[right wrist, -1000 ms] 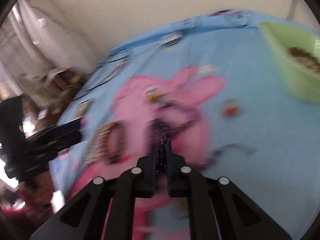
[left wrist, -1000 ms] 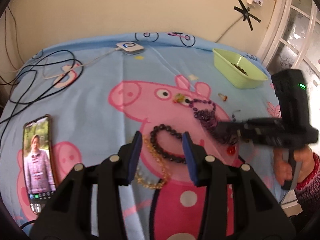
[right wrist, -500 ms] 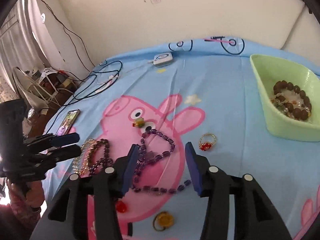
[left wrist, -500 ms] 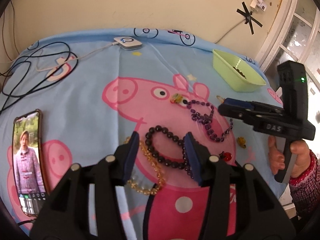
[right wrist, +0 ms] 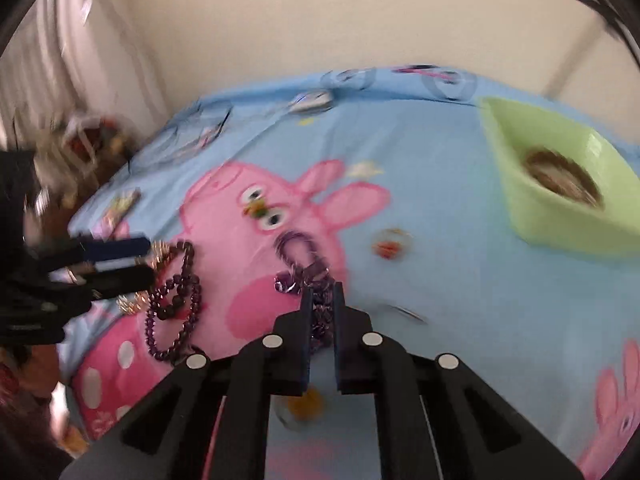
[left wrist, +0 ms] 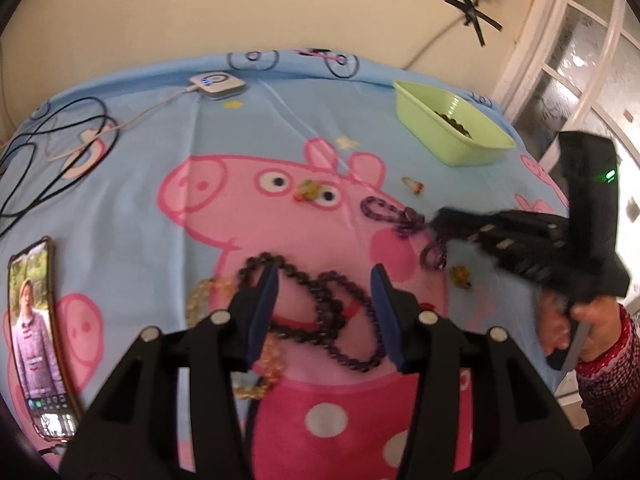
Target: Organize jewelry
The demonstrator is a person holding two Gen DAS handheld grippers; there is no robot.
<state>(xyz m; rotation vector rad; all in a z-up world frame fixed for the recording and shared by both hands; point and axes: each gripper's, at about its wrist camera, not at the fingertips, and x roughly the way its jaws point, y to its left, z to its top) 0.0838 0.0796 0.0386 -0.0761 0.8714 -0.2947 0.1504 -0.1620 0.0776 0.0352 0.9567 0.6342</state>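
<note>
Jewelry lies on a blue Peppa Pig cloth. My right gripper [right wrist: 322, 294] is shut on a purple bead necklace [right wrist: 298, 258], which trails ahead over the pig's cheek; it also shows in the left wrist view [left wrist: 400, 216] at the right gripper's tip [left wrist: 440, 220]. My left gripper [left wrist: 324, 284] is open and empty just above a dark bead bracelet [left wrist: 332, 312], beside an amber bead strand [left wrist: 204, 296]. A green tray [left wrist: 452, 128] at the far right holds brown beads [right wrist: 560, 178].
A ring with a red stone [right wrist: 390, 242], a yellow ring [left wrist: 460, 274] and a small colourful piece [left wrist: 306, 190] lie loose on the cloth. A phone [left wrist: 36, 336] lies at the left edge. Black cables [left wrist: 56, 152] and a white charger [left wrist: 216, 84] are at the back.
My right gripper, open above the purple necklace half a second ago, has dropped and shut on it. My left gripper has moved forward over the dark bracelet, still open.
</note>
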